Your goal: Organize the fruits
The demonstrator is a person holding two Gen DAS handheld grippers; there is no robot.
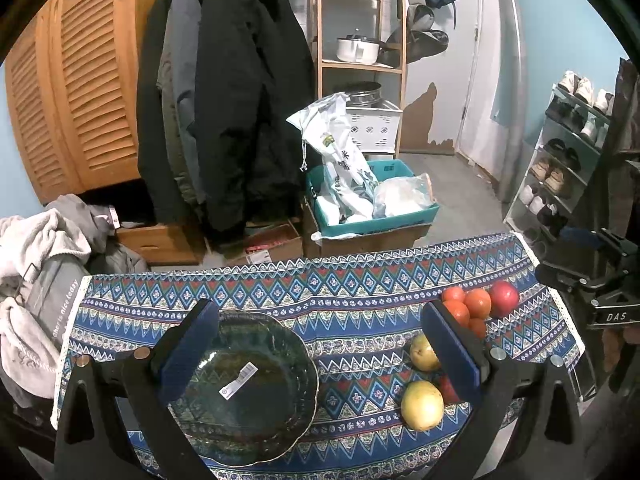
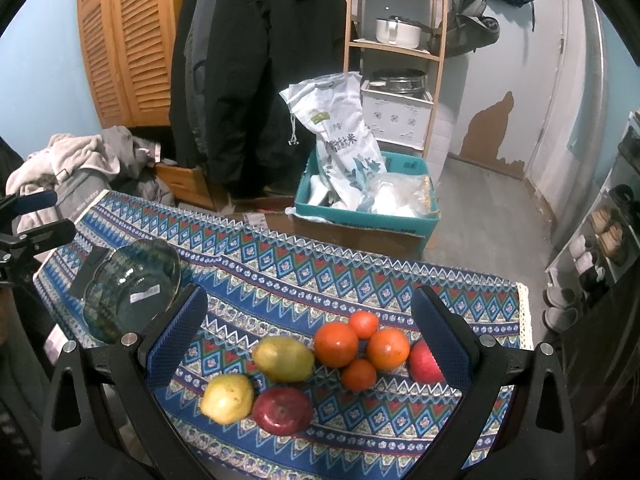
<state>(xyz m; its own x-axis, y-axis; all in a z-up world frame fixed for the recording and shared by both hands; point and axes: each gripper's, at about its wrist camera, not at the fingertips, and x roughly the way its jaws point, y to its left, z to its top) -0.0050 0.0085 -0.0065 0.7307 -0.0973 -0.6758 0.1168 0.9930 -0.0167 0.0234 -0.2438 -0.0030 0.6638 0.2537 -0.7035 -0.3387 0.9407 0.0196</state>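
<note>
The counter point(image 2: 304, 280) is covered with a blue patterned cloth, and all the fruit lies on it toward the right side. In the right wrist view the right gripper point(image 2: 310, 332) hovers above the fruit with its jaws spread wide and holding nothing; the whole cluster sits in the gap between them. Two large oranges point(image 2: 335, 344) and two small ones touch one another, with a red apple point(image 2: 422, 362) just beside the right jaw. Nearer the camera lie a greenish-yellow mango point(image 2: 284, 359), a yellow pear point(image 2: 227, 398) and a second red apple point(image 2: 283, 410), the three touching. The dark green glass bowl point(image 2: 132, 288) stands well apart at the left, outside the left jaw. In the left wrist view the left gripper point(image 1: 320, 340) also has its jaws wide apart and bare, the bowl sitting under the left jaw and the fruit by the right one.
</note>
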